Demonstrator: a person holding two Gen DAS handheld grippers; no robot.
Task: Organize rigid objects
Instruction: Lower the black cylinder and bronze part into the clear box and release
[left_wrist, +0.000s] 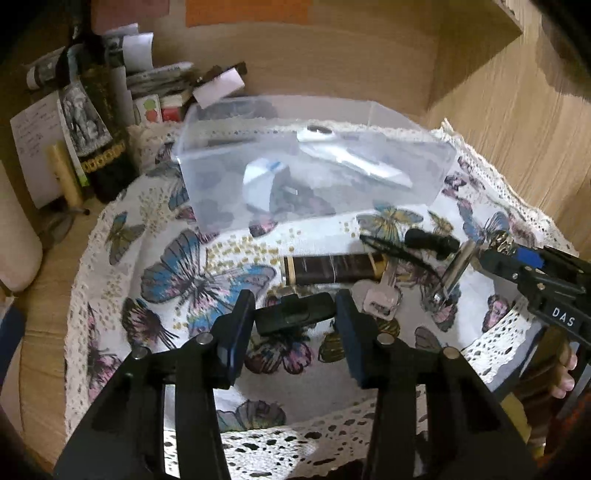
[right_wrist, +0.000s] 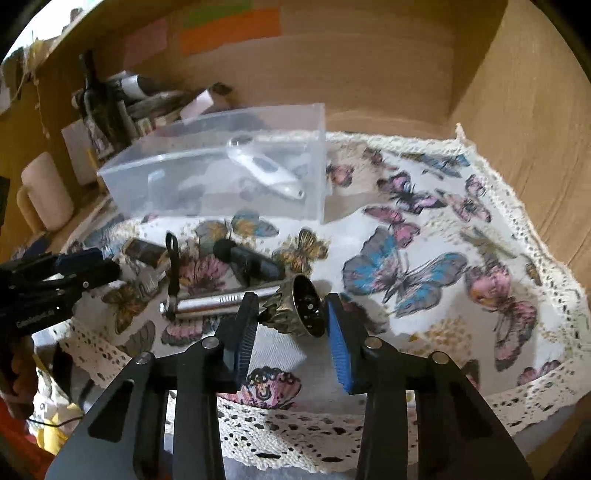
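Left tongs (left_wrist: 295, 314) wide around a black clip (left_wrist: 293, 314) on the butterfly cloth (left_wrist: 166, 266); right tongs (right_wrist: 290, 314) wide, brass cup (right_wrist: 299, 312) between them, clear box (right_wrist: 221, 177) beyond

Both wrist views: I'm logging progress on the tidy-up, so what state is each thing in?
Clear box: open, lidless.
White thermometer: inside the box.
Left gripper: open around black stick.
Right gripper: open around the ornate bronze head of a silver tube.
Key: on the cloth.

Small rigid items (left_wrist: 334, 269) lie before the clear box (left_wrist: 314, 162).
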